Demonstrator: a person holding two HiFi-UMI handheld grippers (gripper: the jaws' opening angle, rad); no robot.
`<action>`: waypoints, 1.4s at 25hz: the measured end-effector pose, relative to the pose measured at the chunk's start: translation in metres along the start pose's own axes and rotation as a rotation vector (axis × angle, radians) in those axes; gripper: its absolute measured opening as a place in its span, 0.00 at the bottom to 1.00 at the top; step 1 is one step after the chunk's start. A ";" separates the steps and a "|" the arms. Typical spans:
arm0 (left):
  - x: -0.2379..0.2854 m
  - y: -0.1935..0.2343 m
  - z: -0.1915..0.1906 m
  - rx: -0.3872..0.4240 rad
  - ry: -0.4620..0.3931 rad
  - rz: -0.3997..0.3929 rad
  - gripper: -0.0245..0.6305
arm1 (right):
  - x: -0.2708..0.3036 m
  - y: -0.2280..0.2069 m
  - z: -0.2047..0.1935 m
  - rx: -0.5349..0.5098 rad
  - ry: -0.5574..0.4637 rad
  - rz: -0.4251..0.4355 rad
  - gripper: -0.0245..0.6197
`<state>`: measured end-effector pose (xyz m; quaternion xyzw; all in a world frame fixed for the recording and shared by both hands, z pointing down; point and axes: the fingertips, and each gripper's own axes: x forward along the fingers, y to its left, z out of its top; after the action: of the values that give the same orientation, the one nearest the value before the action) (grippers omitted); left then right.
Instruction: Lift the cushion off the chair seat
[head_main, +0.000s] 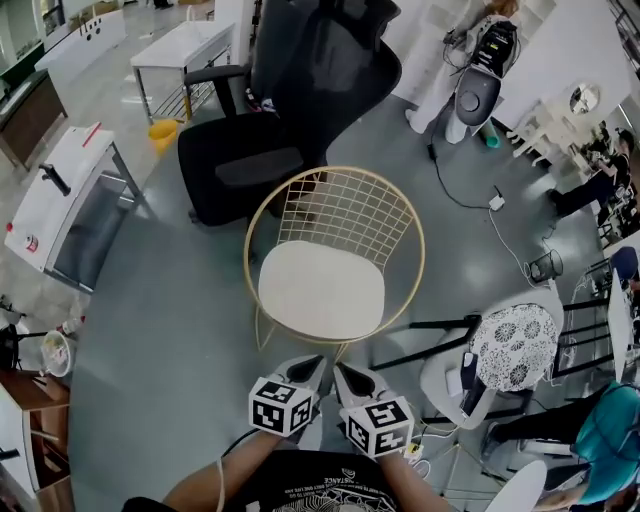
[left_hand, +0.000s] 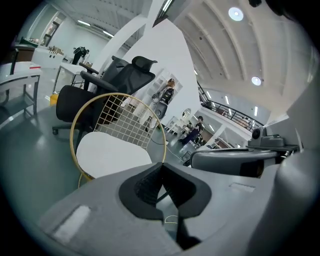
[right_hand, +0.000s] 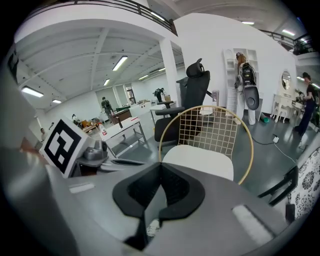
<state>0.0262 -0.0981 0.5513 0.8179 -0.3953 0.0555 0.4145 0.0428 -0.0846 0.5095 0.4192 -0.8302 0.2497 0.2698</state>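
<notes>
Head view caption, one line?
Left gripper and right gripper, both shut, short of the white cushion on the wire chair.

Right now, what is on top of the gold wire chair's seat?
A white cushion lies flat on the gold wire chair, covering the whole seat. Nothing sits on the cushion. The seat's surface beneath it is hidden.

Both forearms enter the head view from 6 o'clock, side by side. The left hand-held gripper (head_main: 311, 366) points toward 1 o'clock and the right hand-held gripper (head_main: 343, 372) toward 11 o'clock, so their tips lie near each other. Each points forward and somewhat downward. In each gripper view the jaws are closed together at the tips, with nothing between them.
</notes>
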 end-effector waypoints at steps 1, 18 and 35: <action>0.006 0.005 -0.003 -0.021 -0.004 0.005 0.03 | 0.003 -0.002 -0.002 -0.005 0.012 0.008 0.04; 0.097 0.063 -0.045 -0.434 -0.172 -0.015 0.04 | 0.046 -0.064 -0.008 -0.141 0.165 0.210 0.04; 0.140 0.140 -0.121 -0.651 -0.256 -0.052 0.27 | 0.067 -0.083 -0.036 -0.213 0.269 0.338 0.04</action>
<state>0.0531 -0.1433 0.7772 0.6528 -0.4202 -0.1868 0.6020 0.0866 -0.1424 0.5949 0.2065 -0.8668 0.2556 0.3750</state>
